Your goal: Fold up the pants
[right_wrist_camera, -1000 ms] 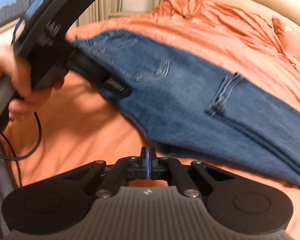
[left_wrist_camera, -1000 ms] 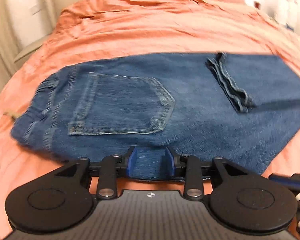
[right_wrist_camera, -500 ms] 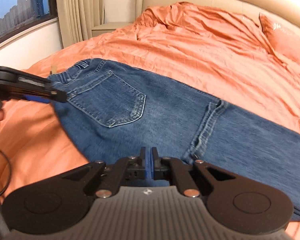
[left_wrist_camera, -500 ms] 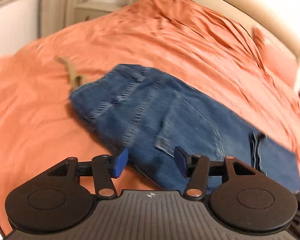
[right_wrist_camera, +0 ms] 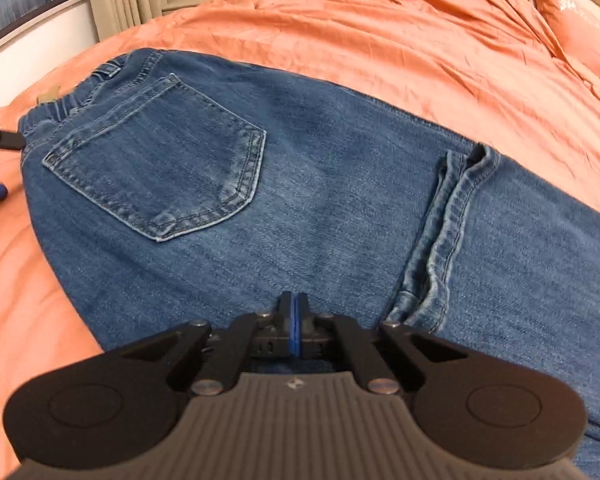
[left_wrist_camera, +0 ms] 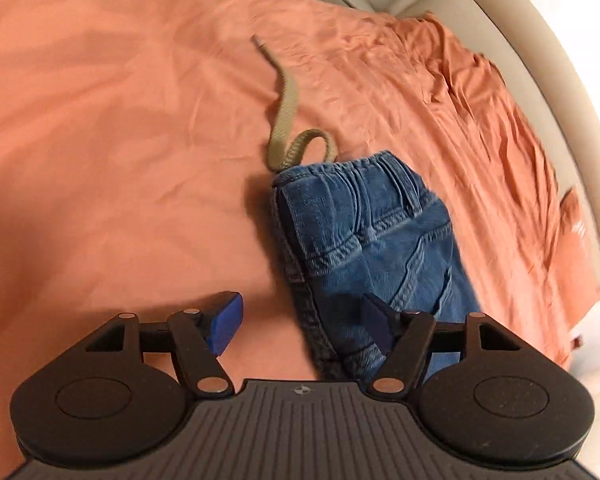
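Blue denim pants (right_wrist_camera: pixel 320 184) lie folded flat on a bed's orange sheet (left_wrist_camera: pixel 120 140). At the pants' waistband end, the left hand-held gripper (left_wrist_camera: pixel 302 320) is opening, nothing pinched between its blue pads. Over the pants' near edge, the right hand-held gripper (right_wrist_camera: pixel 295 330) is fully closed, holding nothing. A tan drawstring (left_wrist_camera: pixel 286 112) trails from the waistband.

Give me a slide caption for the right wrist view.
Shut right gripper over folded jeans on an orange bed.
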Available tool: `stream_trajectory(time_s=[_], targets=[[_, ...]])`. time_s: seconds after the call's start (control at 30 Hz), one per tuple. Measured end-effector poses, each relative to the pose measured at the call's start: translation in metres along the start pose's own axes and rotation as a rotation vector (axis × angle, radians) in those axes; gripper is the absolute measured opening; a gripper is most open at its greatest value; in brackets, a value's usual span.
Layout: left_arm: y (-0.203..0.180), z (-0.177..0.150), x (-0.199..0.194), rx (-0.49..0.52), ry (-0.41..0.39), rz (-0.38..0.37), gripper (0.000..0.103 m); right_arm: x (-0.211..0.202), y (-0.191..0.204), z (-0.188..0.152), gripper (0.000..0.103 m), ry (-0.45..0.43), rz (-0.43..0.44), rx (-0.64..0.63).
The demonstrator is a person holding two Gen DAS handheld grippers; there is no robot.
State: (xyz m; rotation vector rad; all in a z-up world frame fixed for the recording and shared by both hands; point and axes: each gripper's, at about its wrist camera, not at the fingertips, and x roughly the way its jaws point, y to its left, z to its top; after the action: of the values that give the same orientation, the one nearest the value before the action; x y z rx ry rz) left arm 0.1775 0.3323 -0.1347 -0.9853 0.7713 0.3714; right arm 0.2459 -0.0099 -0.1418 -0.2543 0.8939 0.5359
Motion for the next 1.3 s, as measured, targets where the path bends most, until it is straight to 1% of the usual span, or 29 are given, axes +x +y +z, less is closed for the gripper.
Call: stream_trajectory(time_s=[0.07,0.13,0.23,0.27,0.37,0.4,0.47,0.53,0.63,0.73,0.83,0.9,1.0,1.1,1.2,1.3], targets=[[0.006,0.003,0.006,-0.049,-0.010,-0.018,0.082,-0.004,0.001,0.001,0.000,-0.001,0.005,-0.015],[0.007,0.006,0.013,-0.076,-0.028,-0.035,0.082,-0.007,-0.001,0.002,0.000,0.001,0.019,-0.022],[0.005,0.010,0.024,-0.074,-0.049,-0.043,0.081,-0.014,-0.007,0.001,0.000,-0.013,0.046,-0.008],[0.006,0.011,0.029,-0.073,-0.052,-0.043,0.079,-0.018,-0.010,0.000,0.003,-0.023,0.048,-0.003],[0.009,0.012,0.037,-0.071,-0.061,-0.037,0.060,-0.030,-0.018,0.001,0.005,-0.063,0.047,-0.004],[0.009,0.012,0.037,-0.068,-0.062,-0.045,0.048,-0.035,-0.021,0.000,0.005,-0.075,0.044,-0.007],[0.009,0.013,0.036,-0.080,-0.064,-0.052,0.040,-0.045,-0.031,-0.003,0.006,-0.093,0.032,-0.010],[0.005,0.014,0.031,-0.064,-0.090,-0.063,0.022,-0.053,-0.043,-0.005,0.006,-0.097,0.010,0.000],[-0.012,0.012,0.013,0.000,-0.146,-0.099,0.017,-0.066,-0.065,-0.012,0.007,-0.100,-0.006,0.043],[-0.037,0.005,-0.013,0.116,-0.213,-0.143,0.016,-0.077,-0.084,-0.022,0.009,-0.093,-0.010,0.092],[-0.077,-0.009,-0.041,0.249,-0.269,-0.174,0.016,-0.090,-0.104,-0.030,0.009,-0.089,-0.007,0.139],[-0.112,-0.029,-0.059,0.382,-0.312,-0.200,0.016,-0.097,-0.114,-0.033,0.009,-0.092,-0.014,0.161],[-0.169,-0.070,-0.080,0.625,-0.367,-0.210,0.016,-0.109,-0.129,-0.039,0.009,-0.101,-0.017,0.198],[-0.220,-0.117,-0.084,0.844,-0.369,-0.199,0.016,-0.120,-0.141,-0.045,0.009,-0.119,-0.006,0.250],[-0.253,-0.166,-0.072,1.044,-0.373,-0.156,0.016,-0.130,-0.152,-0.054,0.009,-0.132,0.021,0.319],[-0.270,-0.216,-0.053,1.200,-0.333,-0.130,0.016,-0.138,-0.160,-0.063,0.010,-0.142,0.033,0.361]])
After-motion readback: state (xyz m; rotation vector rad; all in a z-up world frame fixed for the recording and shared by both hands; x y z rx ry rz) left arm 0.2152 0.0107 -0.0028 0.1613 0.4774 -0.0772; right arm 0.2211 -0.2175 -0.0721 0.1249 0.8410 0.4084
